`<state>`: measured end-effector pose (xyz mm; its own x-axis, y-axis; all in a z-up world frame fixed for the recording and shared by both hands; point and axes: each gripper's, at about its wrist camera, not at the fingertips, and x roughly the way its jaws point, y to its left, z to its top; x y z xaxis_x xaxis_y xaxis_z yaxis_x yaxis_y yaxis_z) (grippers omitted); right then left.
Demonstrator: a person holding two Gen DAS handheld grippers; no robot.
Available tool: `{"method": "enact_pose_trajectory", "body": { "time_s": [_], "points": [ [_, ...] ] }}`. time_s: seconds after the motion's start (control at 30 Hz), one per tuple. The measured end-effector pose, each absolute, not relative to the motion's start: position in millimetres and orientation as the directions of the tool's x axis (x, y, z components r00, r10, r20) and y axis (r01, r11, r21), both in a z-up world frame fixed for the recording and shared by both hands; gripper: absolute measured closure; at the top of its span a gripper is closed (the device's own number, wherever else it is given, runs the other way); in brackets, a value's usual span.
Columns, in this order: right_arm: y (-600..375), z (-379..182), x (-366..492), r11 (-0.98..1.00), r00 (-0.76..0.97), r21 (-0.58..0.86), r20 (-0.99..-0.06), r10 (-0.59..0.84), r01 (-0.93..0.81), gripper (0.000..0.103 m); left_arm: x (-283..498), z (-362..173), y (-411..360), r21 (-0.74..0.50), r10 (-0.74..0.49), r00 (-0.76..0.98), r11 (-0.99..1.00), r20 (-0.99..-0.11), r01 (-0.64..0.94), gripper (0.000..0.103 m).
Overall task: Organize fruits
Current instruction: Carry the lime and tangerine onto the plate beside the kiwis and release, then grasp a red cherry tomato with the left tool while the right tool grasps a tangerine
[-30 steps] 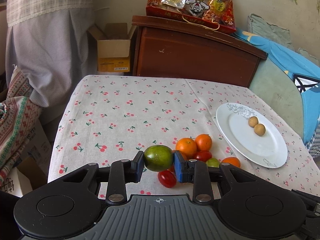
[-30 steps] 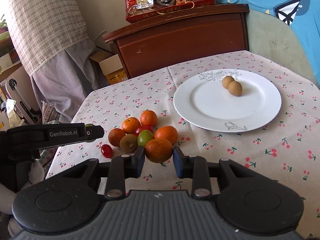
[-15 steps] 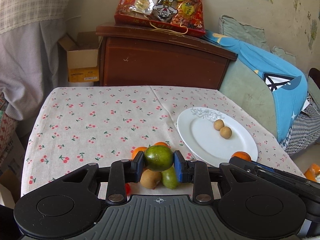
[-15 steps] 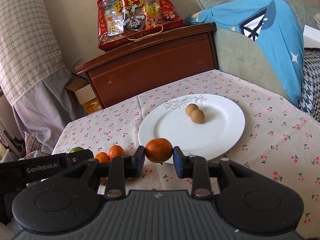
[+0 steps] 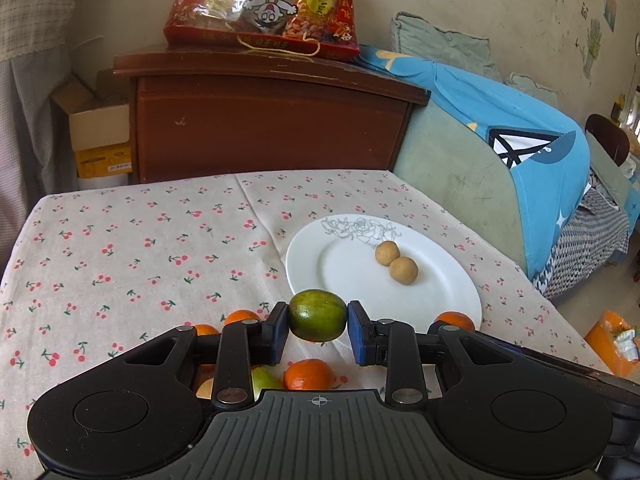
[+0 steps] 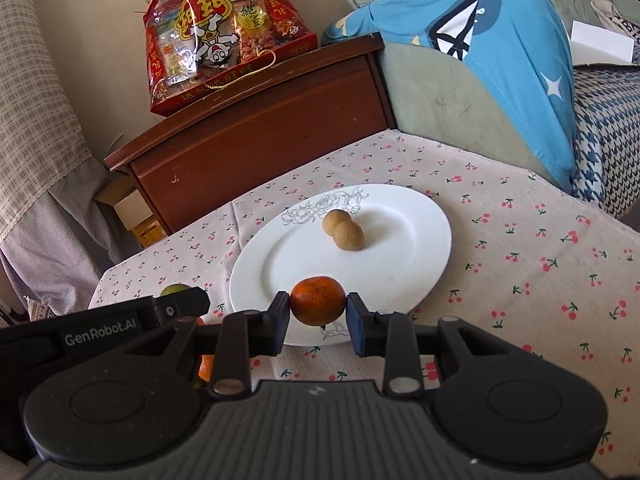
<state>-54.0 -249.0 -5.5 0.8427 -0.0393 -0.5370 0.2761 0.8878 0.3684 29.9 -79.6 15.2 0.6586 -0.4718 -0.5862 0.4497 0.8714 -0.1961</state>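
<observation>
My left tool (image 5: pixel 317 327) is clamped on a green fruit (image 5: pixel 317 315), dull green with brownish mottling, held above the plate's (image 5: pixel 352 280) near left rim. My right tool (image 6: pixel 318 318) is clamped on an orange (image 6: pixel 318 300), smooth and deep orange, held above the plate's (image 6: pixel 400 256) near rim. Two tan round fruits (image 6: pixel 344 230) touch each other on the far half of the plate; its near half is bare. The other oranges (image 5: pixel 308 374) sit on the surface (image 5: pixel 140 248) under my left tool. The plate lies near the surface's right edge, with wide bare cloth to the left.
</observation>
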Motion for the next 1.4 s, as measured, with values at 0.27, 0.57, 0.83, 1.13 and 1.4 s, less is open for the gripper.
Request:
{"method": "enact_pose_trajectory", "body": {
  "time_s": [0.27, 0.57, 0.83, 1.13, 1.4],
  "points": [
    [-257, -14, -46, 0.872, 0.829, 0.379, -0.556, -0.052, 0.309, 0.072, 44, 4, -95, -0.216, -0.487, 0.632, 0.862, -0.603, 0.458, 0.074],
    [-262, -20, -41, 0.858, 0.819, 0.389, -0.571, -0.062, 0.336, 0.069, 55, -8, -109, -0.212, -0.483, 0.615, 0.861, -0.623, 0.462, 0.074],
    [-264, -20, -42, 0.846, 0.817, 0.403, -0.572, -0.066, 0.350, 0.061, 56, -3, -107, -0.198, -0.450, 0.640, 0.882, -0.623, 0.427, 0.054],
    [-254, -15, -44, 0.853, 0.809, 0.400, -0.586, -0.044, 0.336, 0.034, 54, 3, -83, -0.215, -0.397, 0.641, 0.913, -0.656, 0.346, 0.050],
    [-237, -17, -50, 0.884, 0.803, 0.375, -0.596, -0.001, 0.279, 0.026, 42, 8, -49, -0.254, -0.359, 0.654, 0.933, -0.665, 0.255, 0.038]
  ]
}}
